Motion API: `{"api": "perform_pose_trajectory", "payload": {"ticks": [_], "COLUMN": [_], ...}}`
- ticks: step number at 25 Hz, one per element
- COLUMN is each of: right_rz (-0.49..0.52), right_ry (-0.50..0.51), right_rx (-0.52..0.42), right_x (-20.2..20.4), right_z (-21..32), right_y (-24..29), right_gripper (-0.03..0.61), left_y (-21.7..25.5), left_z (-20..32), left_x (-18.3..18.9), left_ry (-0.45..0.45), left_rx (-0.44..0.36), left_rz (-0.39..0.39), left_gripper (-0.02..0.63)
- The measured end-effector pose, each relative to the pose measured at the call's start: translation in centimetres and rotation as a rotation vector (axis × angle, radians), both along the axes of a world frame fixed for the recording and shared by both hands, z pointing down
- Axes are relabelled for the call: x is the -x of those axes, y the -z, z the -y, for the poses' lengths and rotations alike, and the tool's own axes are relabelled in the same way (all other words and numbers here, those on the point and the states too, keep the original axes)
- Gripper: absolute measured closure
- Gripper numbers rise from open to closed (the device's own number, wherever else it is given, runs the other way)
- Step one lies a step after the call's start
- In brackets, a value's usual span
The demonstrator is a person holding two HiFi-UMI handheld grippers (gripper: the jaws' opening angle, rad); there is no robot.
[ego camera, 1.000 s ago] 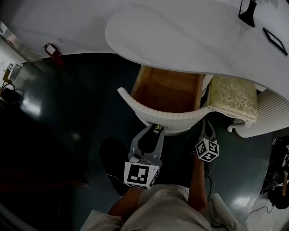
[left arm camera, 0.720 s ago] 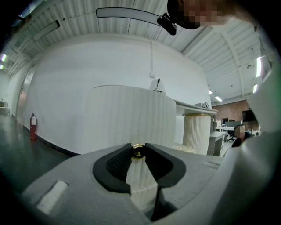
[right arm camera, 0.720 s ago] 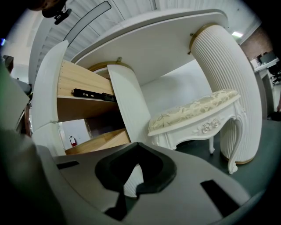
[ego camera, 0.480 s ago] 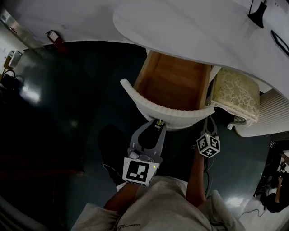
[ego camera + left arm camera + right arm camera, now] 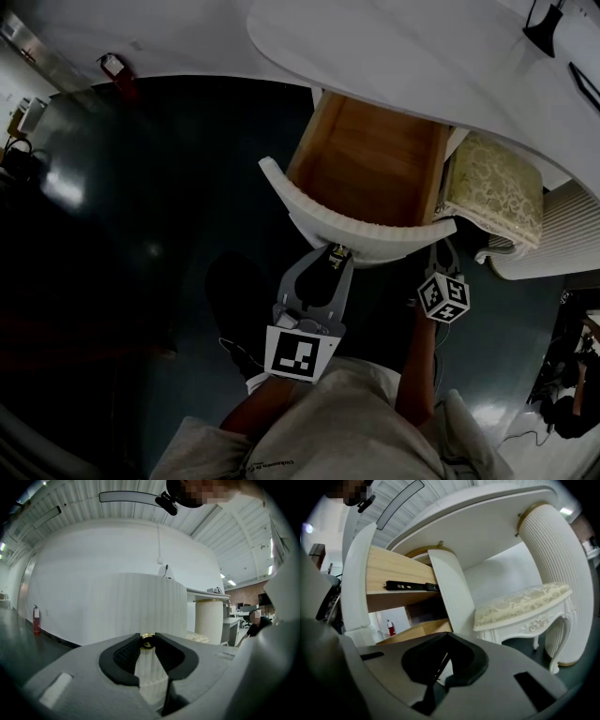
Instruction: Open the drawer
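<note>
Dark glossy floor (image 5: 141, 234) spreads below a white dressing table (image 5: 394, 56). The drawer (image 5: 375, 164) juts out from under the table's front edge, with more of its wooden bottom showing than a second ago. The left gripper (image 5: 337, 255) lies level, still clamped on the brass knob (image 5: 147, 641) at the middle of the drawer front. The right gripper (image 5: 438, 255), jaws together and empty, hangs just beside that front's right corner, near a cushioned stool (image 5: 492, 187).

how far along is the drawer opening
Done: the drawer stands pulled well out from under the tabletop, its bare wooden inside showing. In hand: the left hand-held gripper is shut on the gold knob on its front. Left: only letting go, probably. The right hand-held gripper is shut, empty, beside the drawer.
</note>
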State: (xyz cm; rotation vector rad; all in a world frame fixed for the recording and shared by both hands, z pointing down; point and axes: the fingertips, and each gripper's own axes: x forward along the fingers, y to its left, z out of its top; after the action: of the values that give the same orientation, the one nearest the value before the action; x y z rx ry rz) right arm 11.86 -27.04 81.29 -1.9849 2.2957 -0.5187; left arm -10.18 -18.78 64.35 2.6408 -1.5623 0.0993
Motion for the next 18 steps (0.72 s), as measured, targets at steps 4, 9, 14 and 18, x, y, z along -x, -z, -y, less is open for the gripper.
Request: {"api": "perform_pose_trajectory", "payload": {"ticks": [4, 9, 14, 18], "right_rz": [-0.081, -0.105, -0.107, -0.118], "right_ry": [0.135, 0.154, 0.151, 0.131], "right_rx": [-0.042, -0.076, -0.098, -0.045], "right_x": [2.8, 4.0, 4.7, 5.1], "right_z": [-2.5, -3.8, -2.7, -2.4], "right_y": [4.8, 7.2, 9.3, 10.3], "right_gripper": [0.565, 0.565, 0.565, 0.565], "left_y": [0.0, 0.1, 0.1, -0.2], "left_z": [0.0, -0.2, -0.2, 0.1], "left_x": [0.2, 0.0, -0.2, 0.0], "left_ry": [0.012, -0.001, -0.024, -0.053], "left_rx": [-0.009, -0.012, -0.011, 0.054], "left_rz": [-0.015, -0.009, 0.008, 0.086], "left_gripper": [0.508, 0.508, 0.508, 0.504]}}
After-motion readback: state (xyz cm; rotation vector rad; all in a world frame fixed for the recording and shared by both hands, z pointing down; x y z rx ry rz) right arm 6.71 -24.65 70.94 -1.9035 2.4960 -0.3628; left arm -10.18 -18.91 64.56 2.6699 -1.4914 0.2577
